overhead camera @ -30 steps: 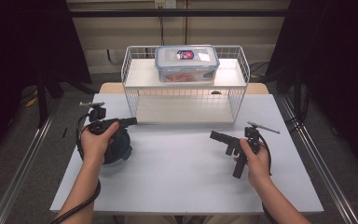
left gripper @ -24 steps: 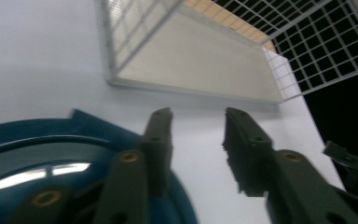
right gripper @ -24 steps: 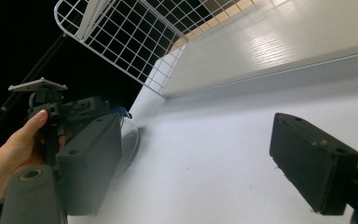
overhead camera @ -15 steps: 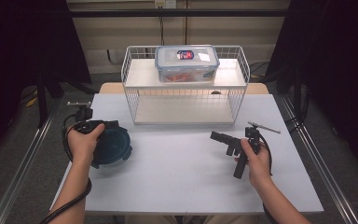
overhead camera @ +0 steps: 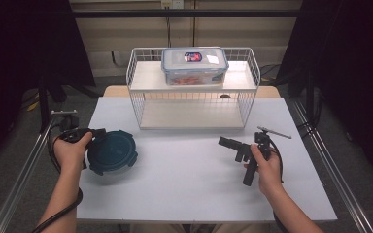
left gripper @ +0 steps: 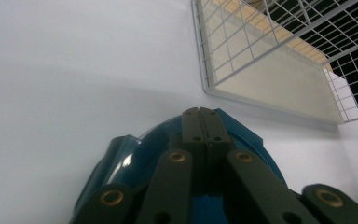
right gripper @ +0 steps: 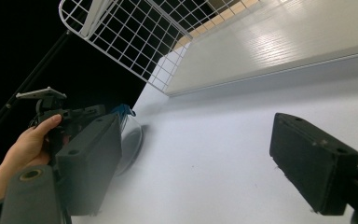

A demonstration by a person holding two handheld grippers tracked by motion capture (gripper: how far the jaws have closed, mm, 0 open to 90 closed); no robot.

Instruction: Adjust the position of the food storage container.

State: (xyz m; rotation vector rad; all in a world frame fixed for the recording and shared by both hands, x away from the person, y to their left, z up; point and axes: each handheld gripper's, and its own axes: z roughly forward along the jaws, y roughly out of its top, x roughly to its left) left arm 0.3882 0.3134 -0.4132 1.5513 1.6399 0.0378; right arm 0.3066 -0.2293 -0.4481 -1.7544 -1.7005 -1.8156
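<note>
A round dark-blue lidded container (overhead camera: 112, 152) lies on the white table (overhead camera: 189, 189) at the left. My left gripper (overhead camera: 97, 132) sits at its left rim, its jaws pointing over the lid. In the left gripper view the container (left gripper: 130, 158) lies under the left gripper (left gripper: 203, 113). Its jaws have just been closing and are pressed together, with nothing seen between them. My right gripper (overhead camera: 225, 141) rests on the table at the right, pointing left. Its pads (right gripper: 312, 163) stand wide apart with nothing between them, so the right gripper (right gripper: 200, 158) is open.
A white wire rack (overhead camera: 136, 92) stands at the back middle, with a clear box with a blue lid (overhead camera: 194, 65) on its upper shelf. Its lower shelf (overhead camera: 189, 114) is bare. Dark curtains and metal rails flank the table.
My left hand has slid left, from over the blue container to its left rim, and its jaws have shut. The container sits slightly further left. The right hand has not moved.
</note>
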